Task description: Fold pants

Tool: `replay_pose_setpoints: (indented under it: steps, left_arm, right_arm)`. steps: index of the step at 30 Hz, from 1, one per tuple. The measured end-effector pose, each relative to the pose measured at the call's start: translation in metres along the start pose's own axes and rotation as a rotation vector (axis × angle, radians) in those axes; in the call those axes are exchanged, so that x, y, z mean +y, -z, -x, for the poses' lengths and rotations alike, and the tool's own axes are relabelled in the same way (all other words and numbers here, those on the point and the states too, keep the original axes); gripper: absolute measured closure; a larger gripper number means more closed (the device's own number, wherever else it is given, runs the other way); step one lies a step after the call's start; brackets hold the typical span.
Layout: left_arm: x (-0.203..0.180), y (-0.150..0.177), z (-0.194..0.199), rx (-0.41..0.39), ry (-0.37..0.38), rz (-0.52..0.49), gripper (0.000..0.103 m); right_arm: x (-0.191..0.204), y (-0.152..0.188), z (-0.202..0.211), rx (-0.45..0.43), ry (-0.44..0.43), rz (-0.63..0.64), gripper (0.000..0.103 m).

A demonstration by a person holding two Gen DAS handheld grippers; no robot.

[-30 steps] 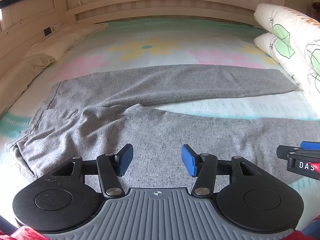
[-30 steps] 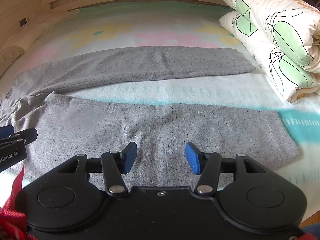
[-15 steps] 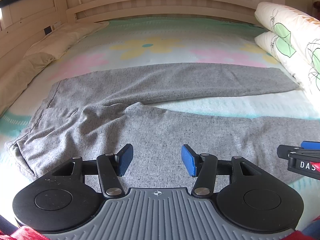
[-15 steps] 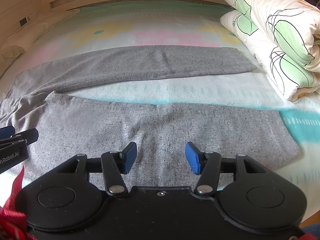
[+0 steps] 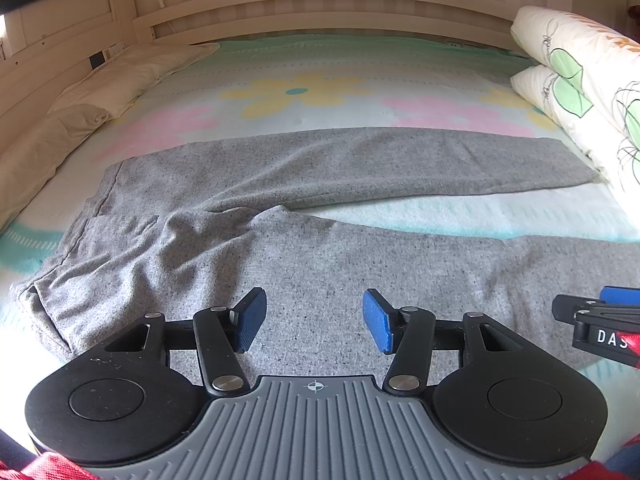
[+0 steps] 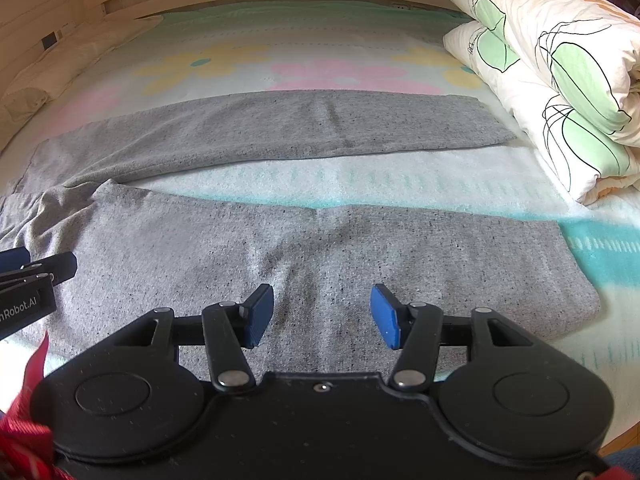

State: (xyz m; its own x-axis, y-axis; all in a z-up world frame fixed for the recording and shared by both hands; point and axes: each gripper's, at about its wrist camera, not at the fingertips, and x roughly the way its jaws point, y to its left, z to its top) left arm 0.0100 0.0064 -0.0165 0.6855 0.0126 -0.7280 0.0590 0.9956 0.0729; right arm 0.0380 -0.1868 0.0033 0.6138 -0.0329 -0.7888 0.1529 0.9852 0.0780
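Nearest in, the left gripper (image 5: 314, 320) hangs over the near trouser leg, blue fingers spread wide apart with nothing but grey cloth showing beneath them. Same story for the right gripper (image 6: 322, 316): fingers apart, nothing between them, poised over that same leg further toward the hem. Each tool peeks into the other's view, at 3 o'clock in the left wrist view and at 9 o'clock in the right.

The grey pants (image 5: 320, 248) lie flat on the flowered bedspread (image 5: 304, 92), waistband out at 9 o'clock, a little rumpled at the crotch, both legs running toward 3 o'clock with a strip of bedspread between them.

Further out, the far leg's hem stops just beside the folded duvet (image 6: 560, 60) at 2 o'clock. A cream pillow (image 5: 132, 72) sits at 10 o'clock, and the wooden headboard (image 5: 320, 4) closes things off at 12.
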Motion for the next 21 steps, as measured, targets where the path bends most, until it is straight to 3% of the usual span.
replay_pose_setpoints:
  steps: [11, 14, 21]
  left_arm:
    - [-0.002, -0.0013, -0.0023, -0.004, -0.026, -0.027, 0.051]
    - [-0.0032, -0.0009, -0.0046, 0.0, -0.044, -0.04, 0.051]
    - [-0.0013, 0.003, -0.0018, -0.038, 0.017, -0.054, 0.051]
  right_arm:
    - [0.0044, -0.0026, -0.0008, -0.006, 0.01, 0.025, 0.039]
    - [0.0089, -0.0034, -0.0027, 0.007, 0.059, 0.051, 0.031]
    - [0.0098, -0.006, -0.001, 0.004, 0.026, 0.05, 0.031]
